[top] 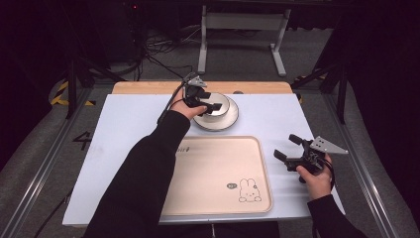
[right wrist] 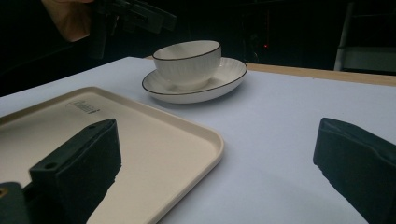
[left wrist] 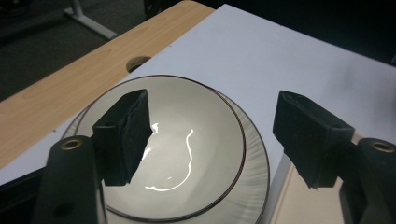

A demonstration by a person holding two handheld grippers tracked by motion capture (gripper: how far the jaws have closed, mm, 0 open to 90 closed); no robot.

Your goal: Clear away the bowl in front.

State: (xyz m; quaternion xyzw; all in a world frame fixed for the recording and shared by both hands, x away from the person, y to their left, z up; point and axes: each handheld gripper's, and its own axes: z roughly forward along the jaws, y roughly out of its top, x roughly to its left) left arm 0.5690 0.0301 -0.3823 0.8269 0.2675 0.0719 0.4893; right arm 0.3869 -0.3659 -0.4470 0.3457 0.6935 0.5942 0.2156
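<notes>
Over bowl (top: 216,107) — left hand-held gripper (top: 210,106), arm outstretched, jaws apart

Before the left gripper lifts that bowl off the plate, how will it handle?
The bowl looks like glazed ceramic: probably rigid, fragile and heavy for its size. Its glossy inside throws sharp glints, so the left gripper may slip on the rim. It sits loose on the plate, which could shift if nudged.

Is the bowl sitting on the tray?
No, in the right gripper view the bowl stands on a saucer that rests on the white table surface, beyond the empty tray.
</notes>
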